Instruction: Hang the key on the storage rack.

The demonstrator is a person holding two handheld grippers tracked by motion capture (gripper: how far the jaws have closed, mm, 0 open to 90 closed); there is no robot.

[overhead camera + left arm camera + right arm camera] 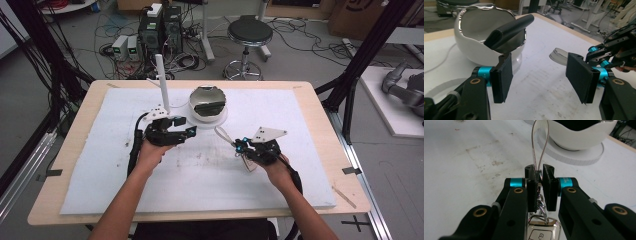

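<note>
Pointing its long axis toward the white bowl (576, 137), the thin wire loop (539, 142) rises from the right gripper (540, 173), whose 2 jaws pinch it tight just short of the bowl. A silvery key fob (541, 232) dangles beneath. The left gripper (541, 75) stands open and empty.

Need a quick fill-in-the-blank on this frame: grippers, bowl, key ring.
1. The right gripper is shut on the wire loop of a ____.
2. The left gripper has its jaws ____, with nothing between them.
3. A black object leans on the rim of the white ____.

Missing words: key ring; open; bowl
</note>
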